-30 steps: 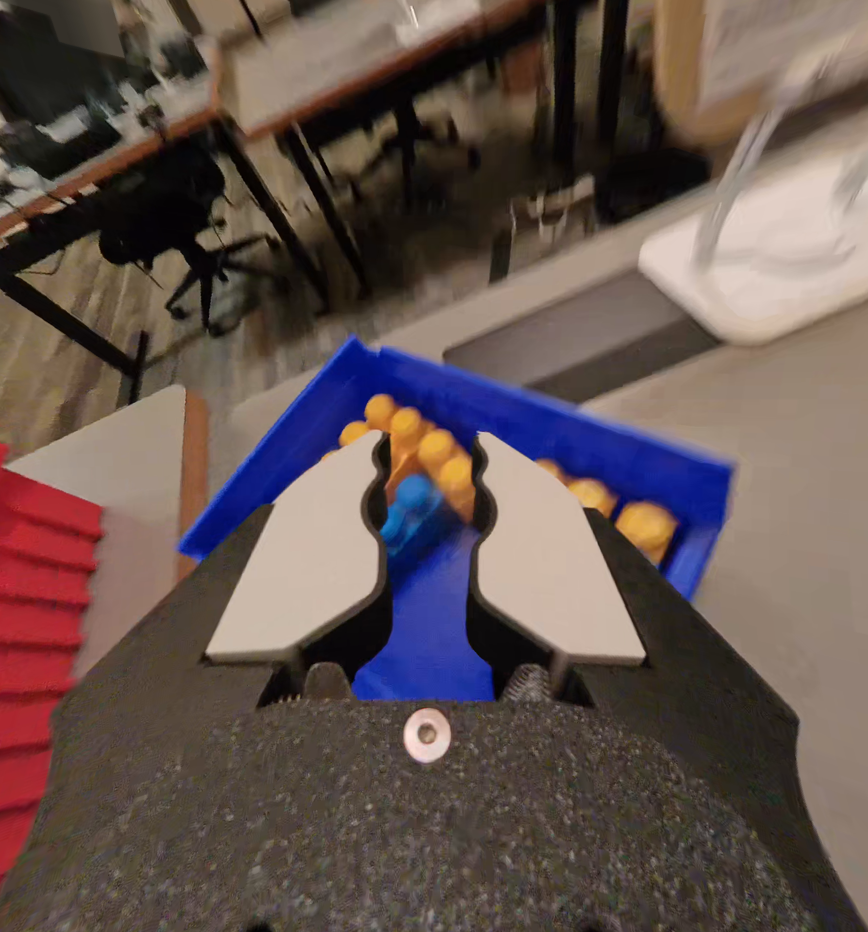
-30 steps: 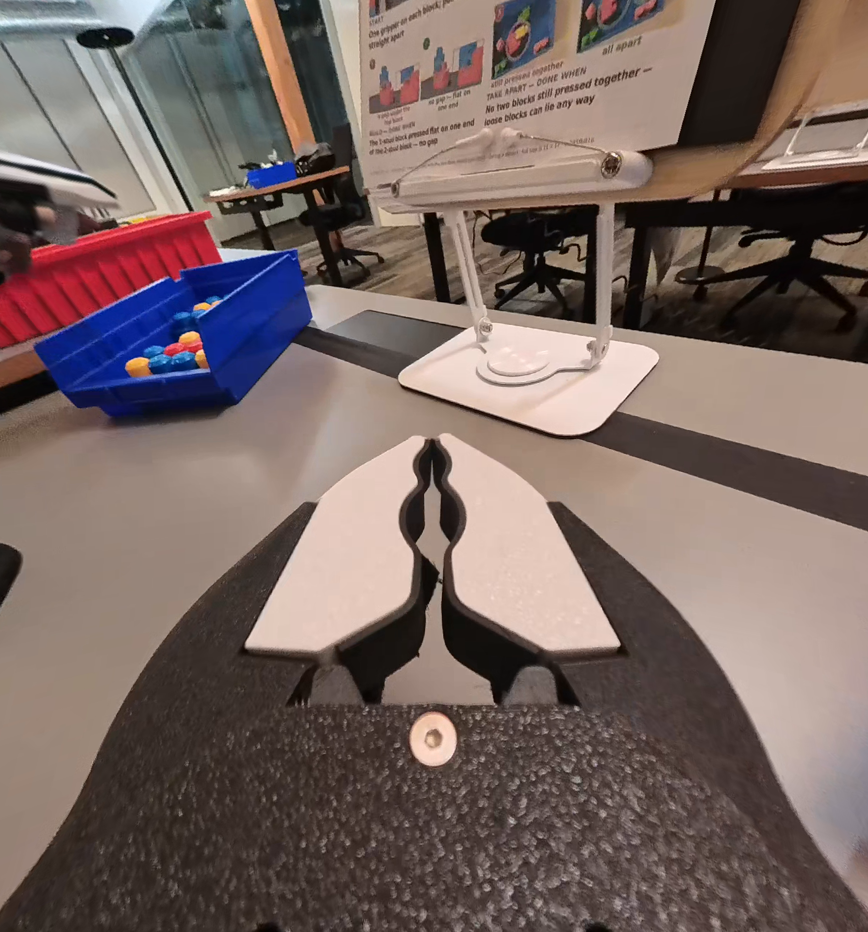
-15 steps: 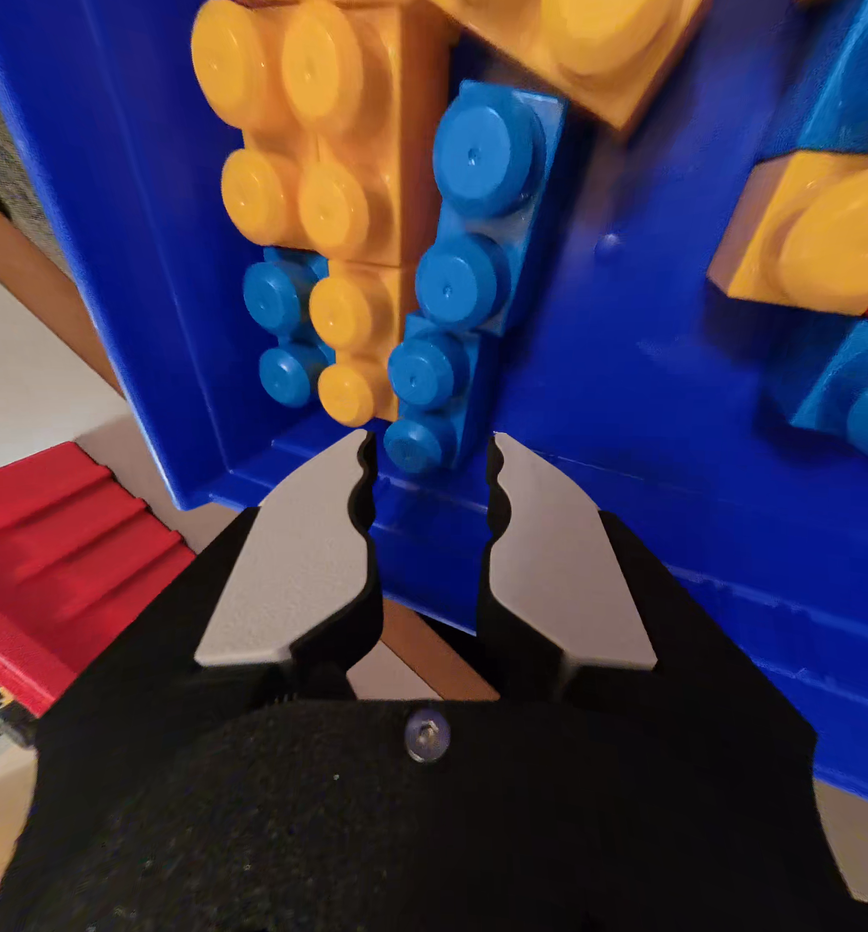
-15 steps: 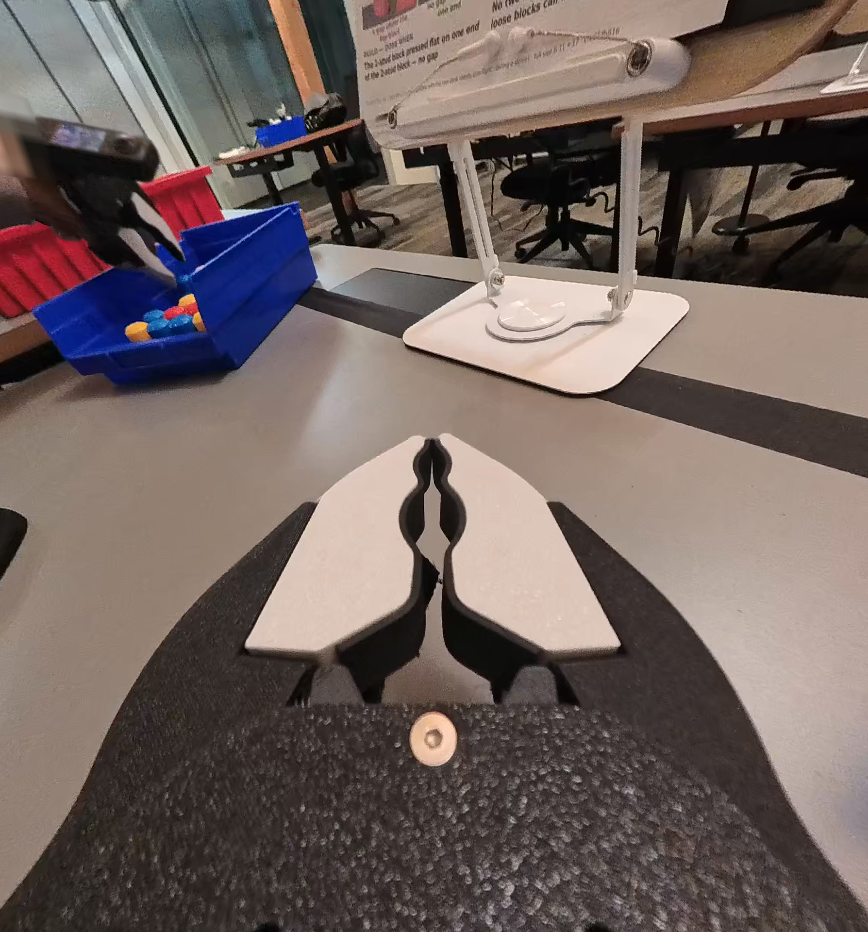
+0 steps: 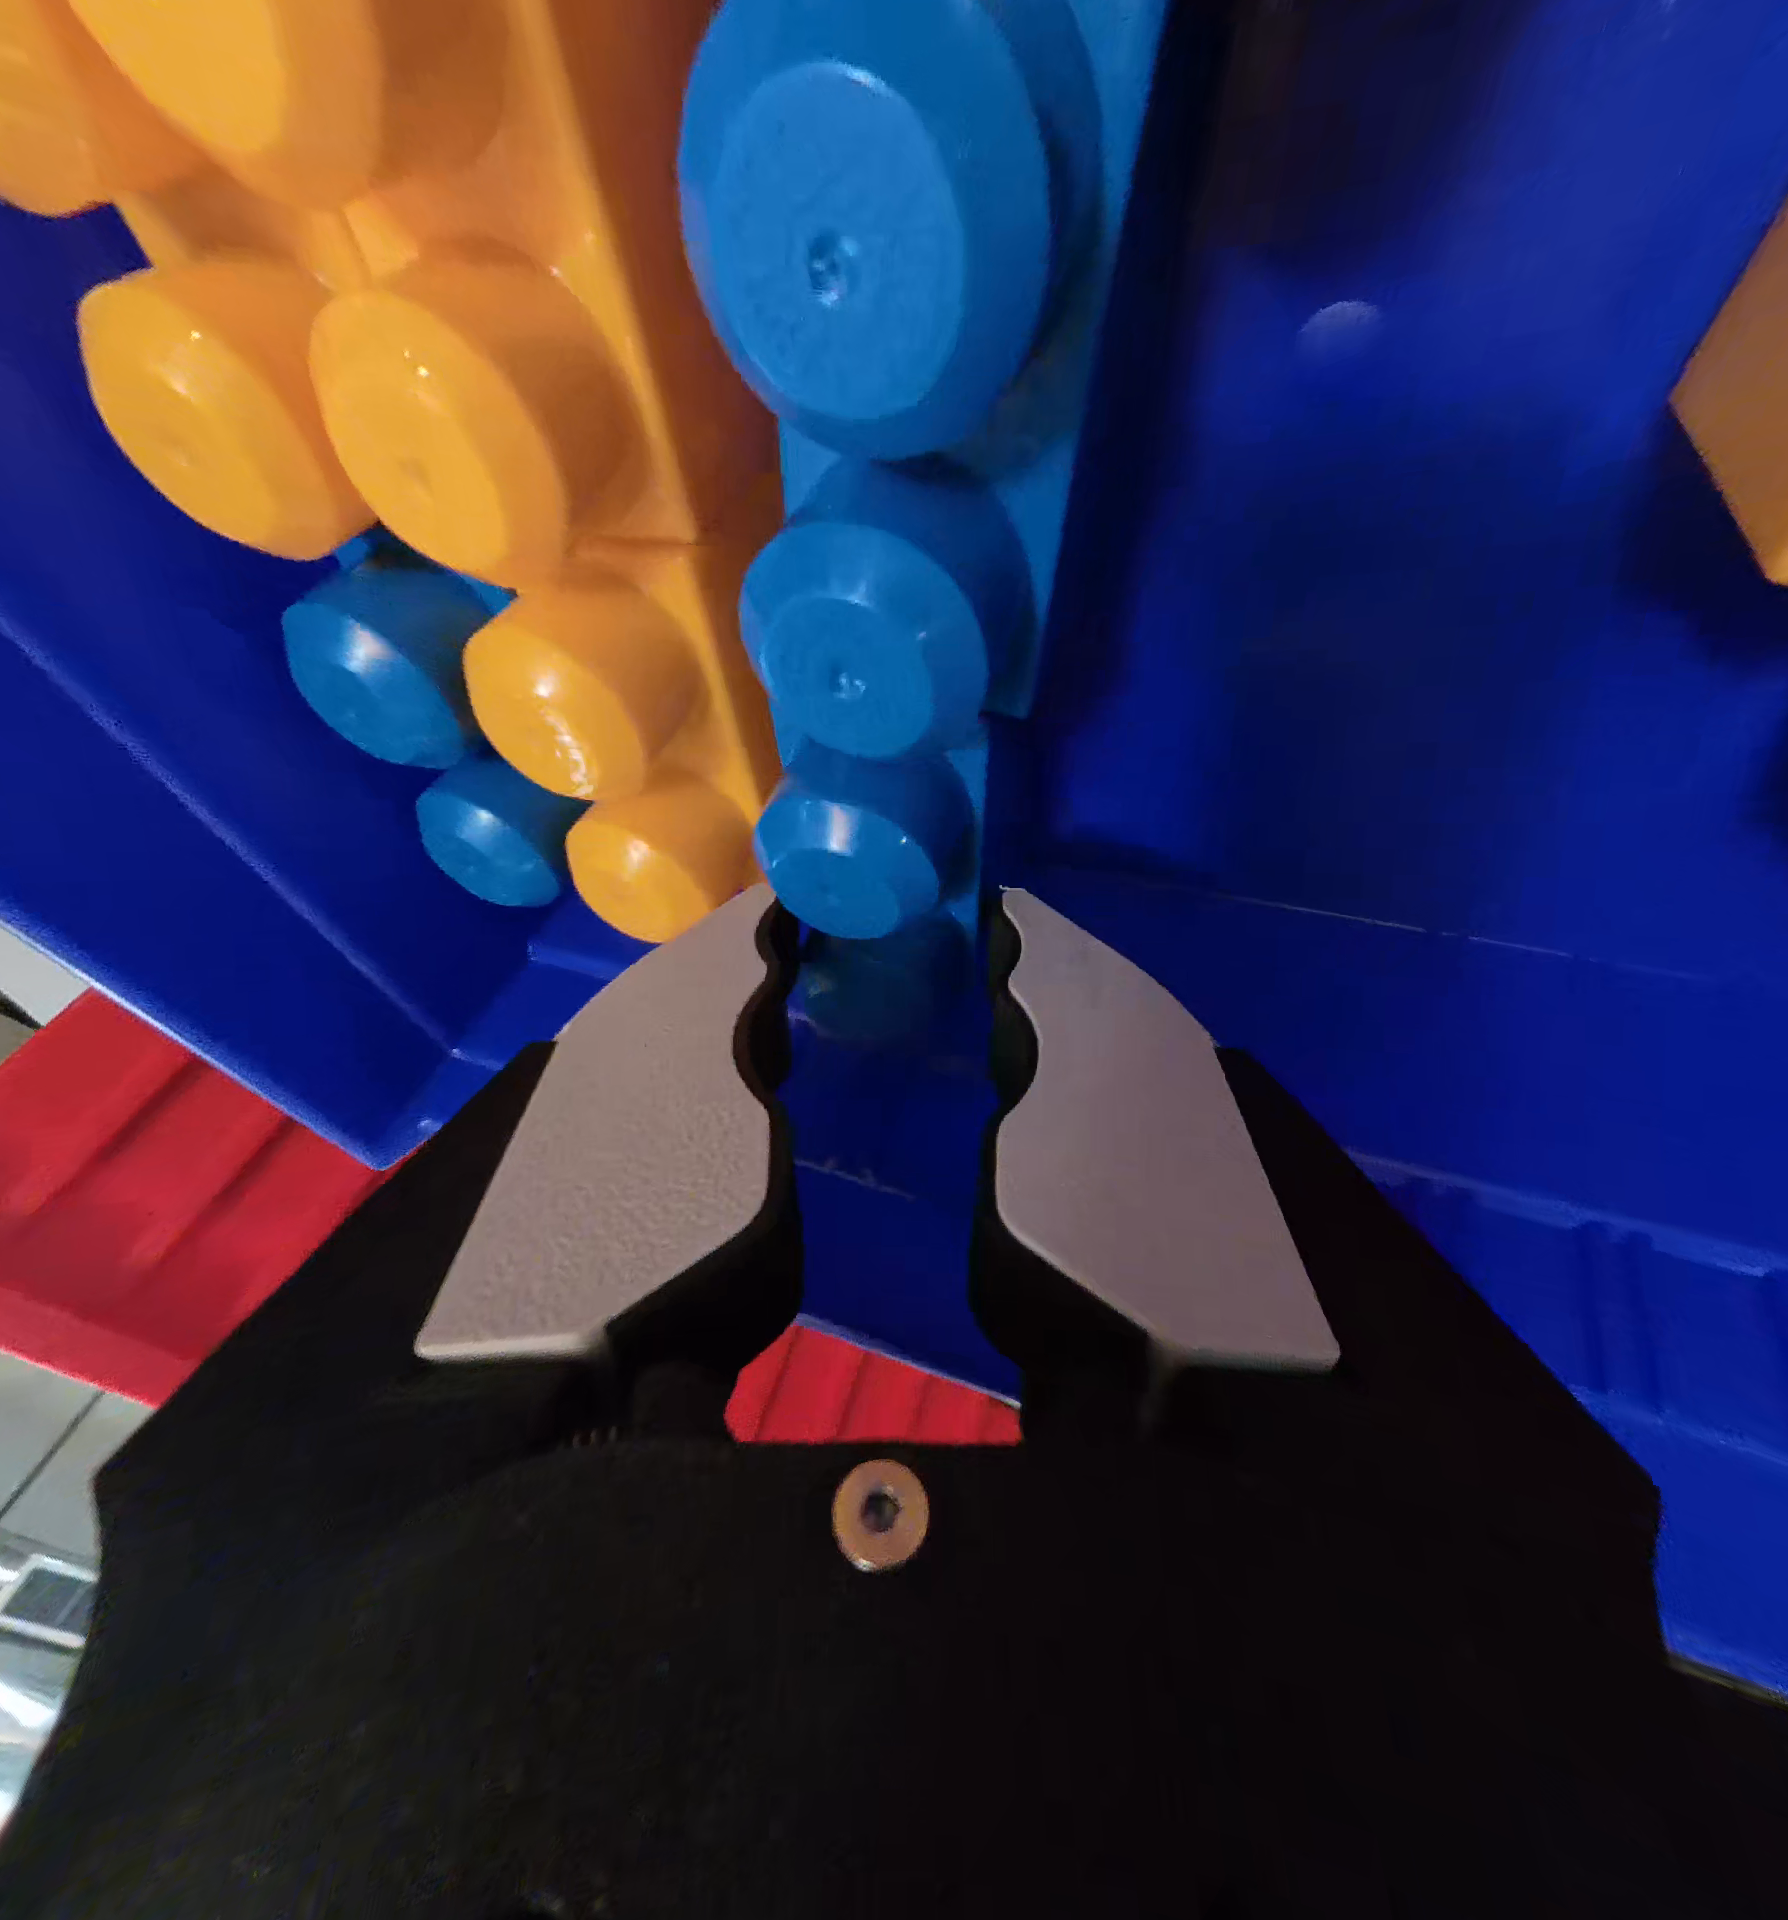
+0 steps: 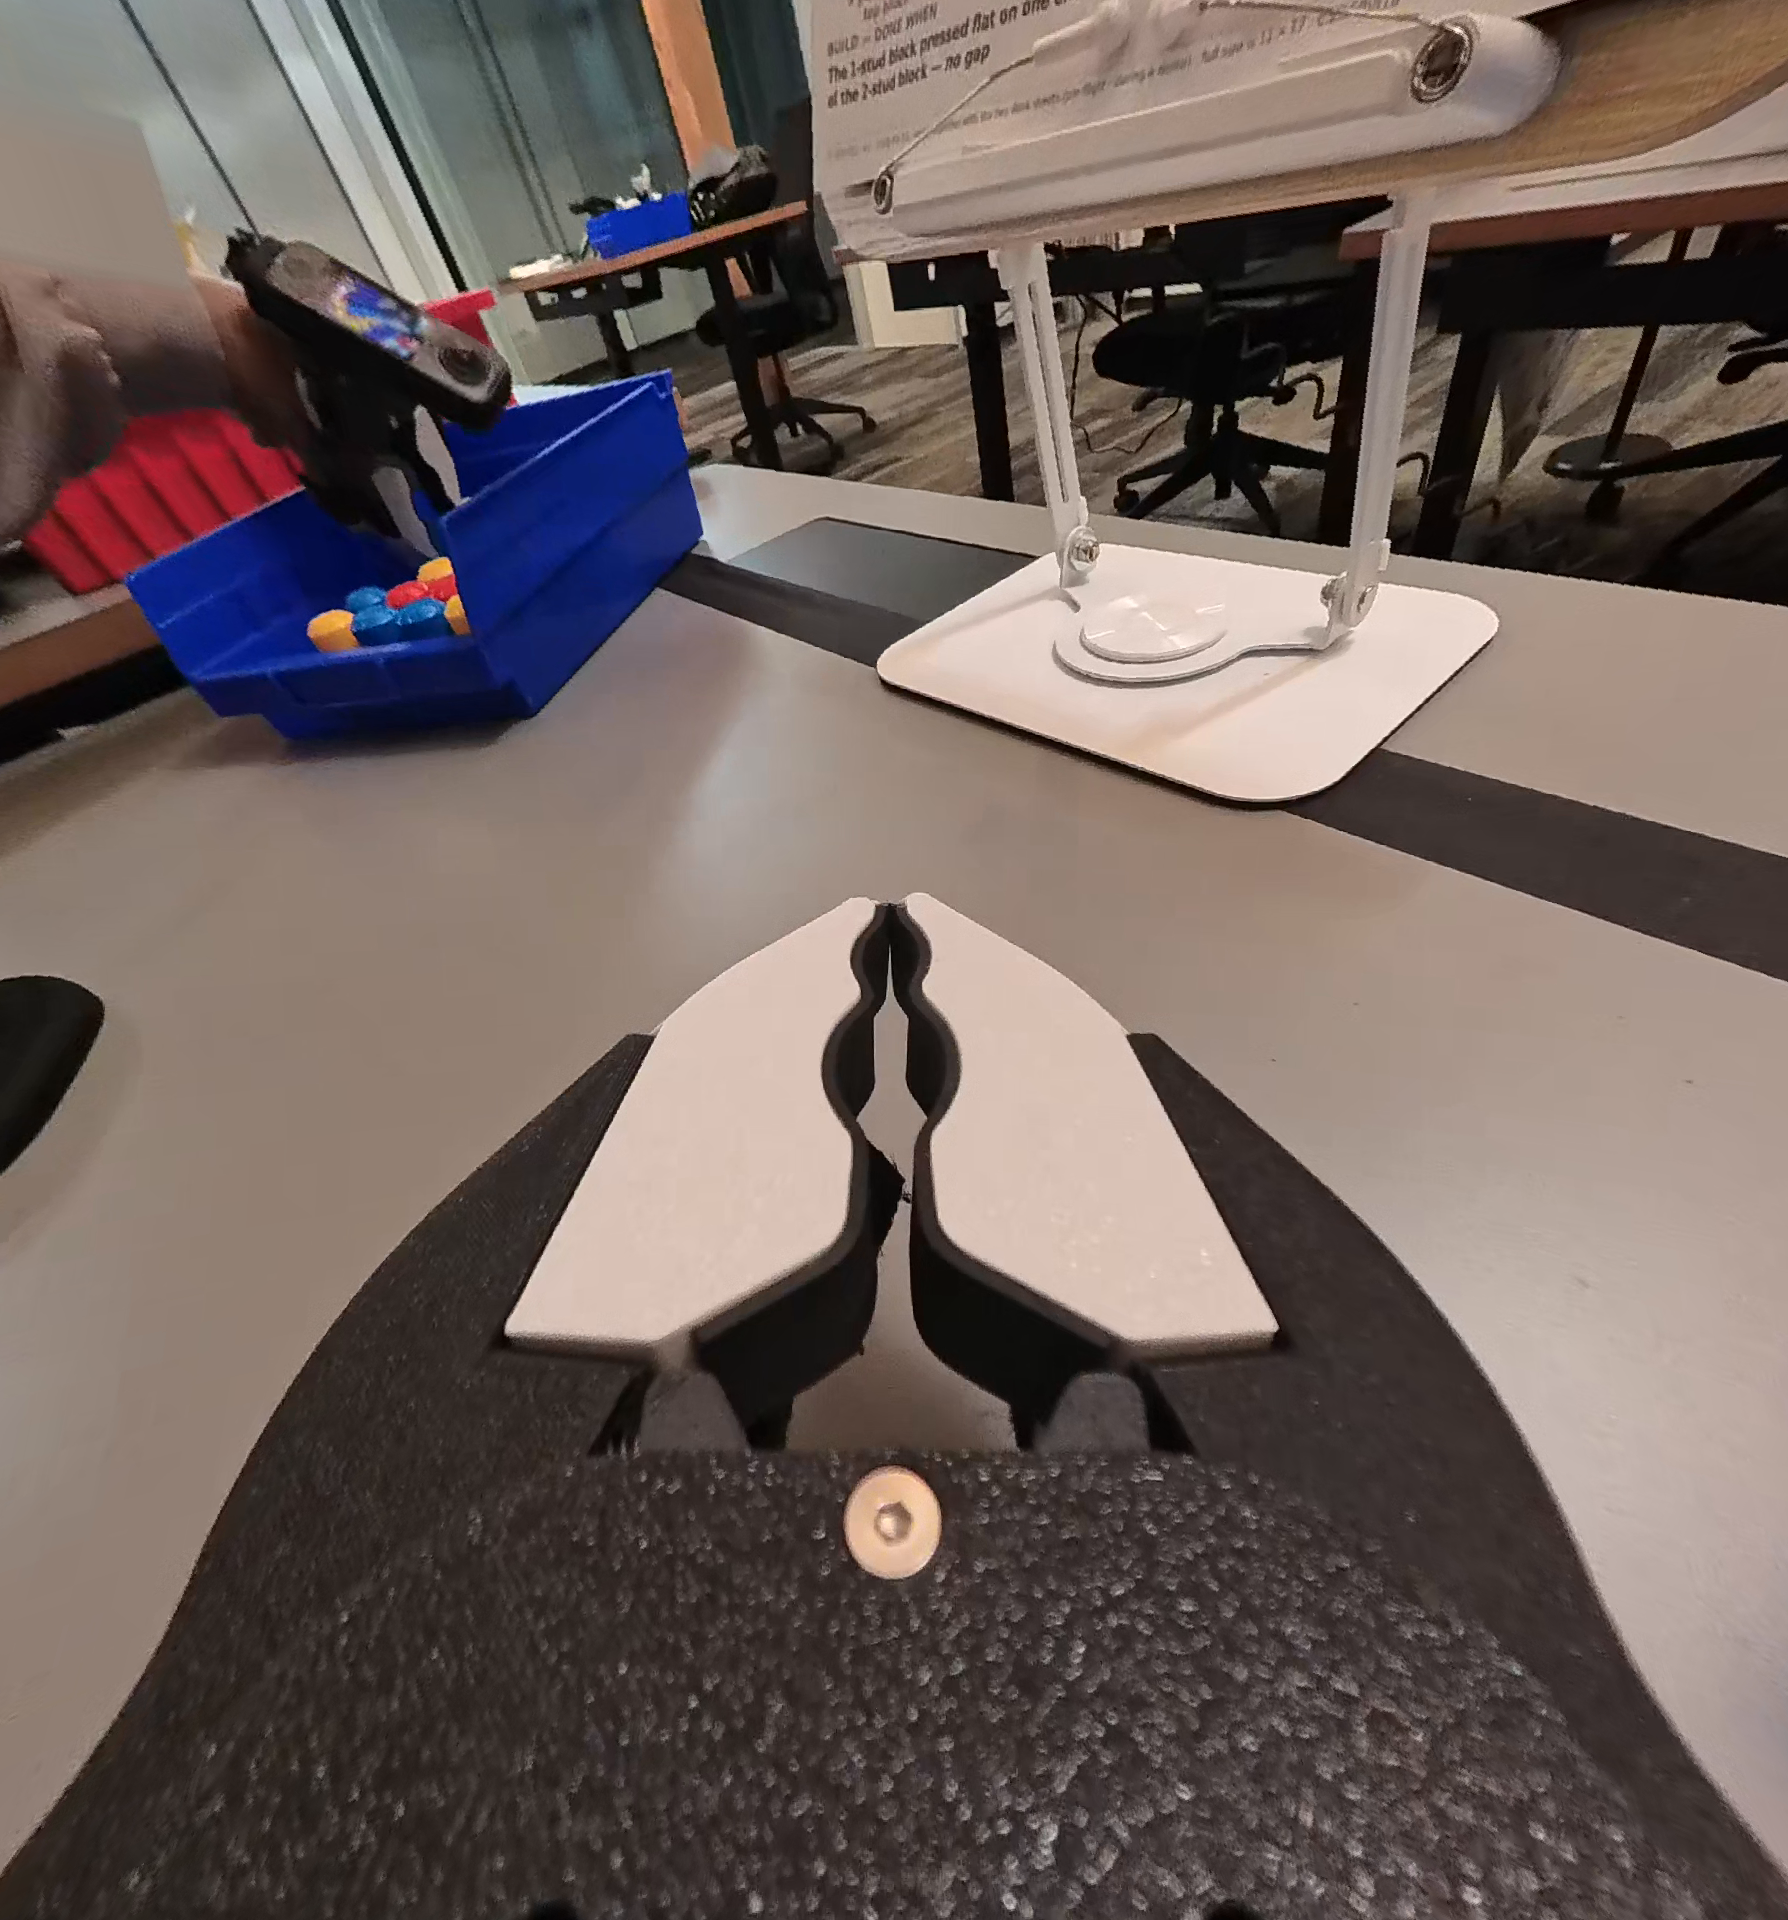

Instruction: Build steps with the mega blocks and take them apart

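The left claw (image 5: 885,914) reaches down into the blue bin (image 5: 1389,727), its jaws apart on either side of the near end of a blue block (image 5: 859,821) but not yet closed on it. That two-stud block lies at 12 o'clock from the tips, with a second blue block (image 5: 848,239) end to end beyond it. Orange blocks (image 5: 454,416) sit just beside them at 10 o'clock. A red bin (image 5: 111,1174) shows outside the bin wall at 8 o'clock. The right claw (image 6: 892,906) hovers low over the grey desk (image 6: 454,935) with jaws together, holding nothing (the tips meet). From there the blue bin (image 6: 557,540) stands at 10 o'clock and a white stand (image 6: 1233,665) at 1 o'clock.
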`<act>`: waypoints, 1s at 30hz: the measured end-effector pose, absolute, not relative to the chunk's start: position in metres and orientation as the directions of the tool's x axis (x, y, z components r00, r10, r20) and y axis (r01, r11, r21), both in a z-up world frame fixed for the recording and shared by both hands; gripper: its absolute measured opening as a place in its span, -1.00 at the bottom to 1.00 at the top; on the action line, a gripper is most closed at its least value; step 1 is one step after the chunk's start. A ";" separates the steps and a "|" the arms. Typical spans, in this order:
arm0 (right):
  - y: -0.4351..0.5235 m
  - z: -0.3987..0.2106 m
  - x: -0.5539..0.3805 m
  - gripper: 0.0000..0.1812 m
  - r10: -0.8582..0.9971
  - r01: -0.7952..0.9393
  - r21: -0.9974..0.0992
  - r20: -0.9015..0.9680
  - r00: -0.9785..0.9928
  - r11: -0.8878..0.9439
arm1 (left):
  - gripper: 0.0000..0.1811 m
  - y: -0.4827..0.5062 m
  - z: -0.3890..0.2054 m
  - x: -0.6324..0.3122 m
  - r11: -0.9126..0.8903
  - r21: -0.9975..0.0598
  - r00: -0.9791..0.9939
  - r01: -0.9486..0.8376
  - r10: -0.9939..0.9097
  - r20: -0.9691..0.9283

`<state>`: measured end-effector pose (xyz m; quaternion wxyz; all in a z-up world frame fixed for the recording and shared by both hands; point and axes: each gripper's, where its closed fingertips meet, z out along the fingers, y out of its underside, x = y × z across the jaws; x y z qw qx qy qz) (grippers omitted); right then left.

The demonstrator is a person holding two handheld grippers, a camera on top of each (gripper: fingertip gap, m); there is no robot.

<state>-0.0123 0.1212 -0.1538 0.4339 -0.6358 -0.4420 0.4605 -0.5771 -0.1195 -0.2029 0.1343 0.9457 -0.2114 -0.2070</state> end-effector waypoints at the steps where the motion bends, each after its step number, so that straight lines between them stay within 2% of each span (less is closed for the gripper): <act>1: 0.122 -0.154 -0.012 -1.00 0.961 0.163 -0.959 -0.203 0.187 -0.234 | -0.62 -0.120 -0.201 -0.576 -0.869 0.346 0.820 -0.354 -0.466 -0.333; 7: 0.117 -0.146 -0.013 -1.00 0.966 0.145 -0.964 -0.196 0.168 -0.221 | -0.65 -0.126 -0.157 -0.563 -0.871 0.311 0.794 -0.380 -0.480 -0.374; 13: 0.100 -0.137 -0.019 -0.99 0.987 0.171 -0.978 -0.097 0.130 -0.119 | -0.65 -0.104 -0.095 -0.494 -0.851 0.098 0.755 -0.516 -0.506 -0.417; 16: 0.082 -0.132 -0.027 -0.90 0.996 0.208 -0.977 -0.037 0.079 -0.052 | -0.64 -0.088 -0.079 -0.426 -0.774 0.031 0.701 -0.633 -0.589 -0.403; 23: 0.022 -0.126 -0.053 -0.70 0.985 0.279 -0.945 0.159 -0.060 0.170 | -0.65 -0.042 -0.082 -0.252 -0.489 -0.064 0.466 -0.870 -0.771 -0.435; 30: -0.002 -0.131 -0.061 -0.51 0.965 0.325 -0.908 0.242 -0.106 0.263 | -0.65 -0.025 -0.127 -0.126 -0.301 -0.129 0.328 -0.945 -0.863 -0.385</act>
